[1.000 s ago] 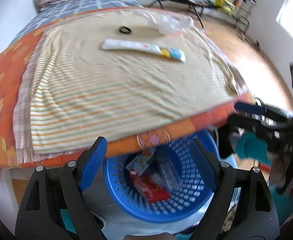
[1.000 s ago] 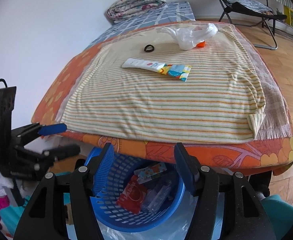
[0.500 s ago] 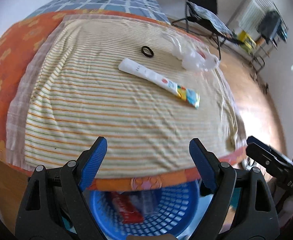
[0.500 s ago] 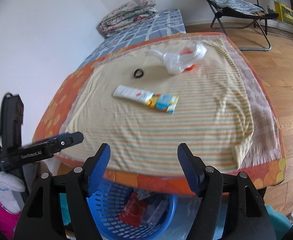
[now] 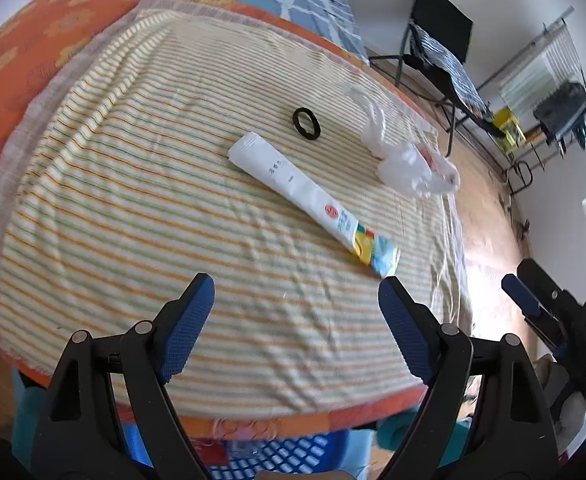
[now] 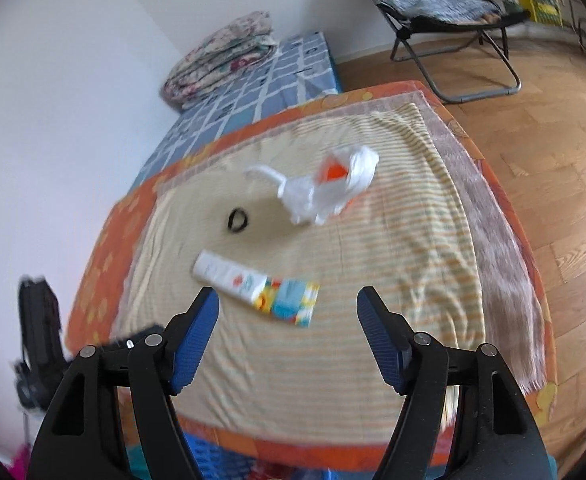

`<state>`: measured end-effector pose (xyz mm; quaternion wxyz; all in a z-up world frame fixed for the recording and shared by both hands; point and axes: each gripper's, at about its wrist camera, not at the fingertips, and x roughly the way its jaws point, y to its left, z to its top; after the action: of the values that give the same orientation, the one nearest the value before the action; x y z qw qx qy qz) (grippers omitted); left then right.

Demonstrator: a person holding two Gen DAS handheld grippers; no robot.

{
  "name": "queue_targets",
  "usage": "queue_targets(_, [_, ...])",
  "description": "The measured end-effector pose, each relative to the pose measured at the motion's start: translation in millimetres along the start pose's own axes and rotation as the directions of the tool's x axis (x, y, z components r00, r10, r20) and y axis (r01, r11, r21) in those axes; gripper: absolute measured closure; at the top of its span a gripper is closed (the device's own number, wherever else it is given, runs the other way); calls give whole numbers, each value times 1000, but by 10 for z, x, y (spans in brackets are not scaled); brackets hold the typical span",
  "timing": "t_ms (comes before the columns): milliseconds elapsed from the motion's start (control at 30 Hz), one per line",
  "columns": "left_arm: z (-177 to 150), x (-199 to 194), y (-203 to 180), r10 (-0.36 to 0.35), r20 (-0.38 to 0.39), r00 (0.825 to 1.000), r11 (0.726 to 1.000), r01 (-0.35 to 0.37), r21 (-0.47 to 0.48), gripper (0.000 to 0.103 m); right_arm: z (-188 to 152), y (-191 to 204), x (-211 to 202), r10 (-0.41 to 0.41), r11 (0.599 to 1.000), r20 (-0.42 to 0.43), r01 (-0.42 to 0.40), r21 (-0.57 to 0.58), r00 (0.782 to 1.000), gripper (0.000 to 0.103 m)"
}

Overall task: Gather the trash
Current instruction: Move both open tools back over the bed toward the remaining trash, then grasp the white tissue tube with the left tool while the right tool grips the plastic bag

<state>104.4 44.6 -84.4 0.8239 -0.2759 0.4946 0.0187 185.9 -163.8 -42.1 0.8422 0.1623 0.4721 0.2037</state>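
— What do we see from our left claw (image 5: 295, 298)?

— Its blue-padded fingers (image 5: 191, 320) are spread wide and hold nothing, hovering over the near edge of the striped yellow-and-cream cloth (image 5: 133, 200) that covers the surface. Going left to right on that cloth: a long white tube with a colourful printed end (image 5: 313, 200) lies flat and diagonal, its printed end nearest the claw's right finger. Just beyond its white end lies a small black ring-shaped hair tie (image 5: 306, 123), apart from it. Further right sits a crumpled clear plastic bag (image 5: 409, 160), near the cloth's far right edge.

— And the bin?

— The blue perforated plastic basket (image 5: 277, 456) shows below the surface's near edge, between the claw's arms, with something red inside it.

— And our right claw (image 6: 287, 308)?

— Also spread apart and empty, hovering over the same cloth (image 6: 373, 280). The picture is blurred. From left: the hair tie (image 6: 238, 220), then the tube (image 6: 257, 283) close ahead between the fingers, then the bag (image 6: 325, 192) further off with something orange in it. A black folding chair (image 6: 445, 12) stands on the wooden floor (image 6: 553, 140) at far right
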Motion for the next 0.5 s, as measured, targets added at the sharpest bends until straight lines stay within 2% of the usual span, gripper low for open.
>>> queue_targets(300, [282, 431, 65, -15, -18, 1000, 989, 12, -148, 17, 394, -254, 288, 3, 990, 15, -6, 140, 1000, 32])
queue_targets(500, [411, 678, 17, -18, -23, 1000, 983, 13, -184, 17, 491, -354, 527, -25, 984, -2, 25, 178, 1000, 32])
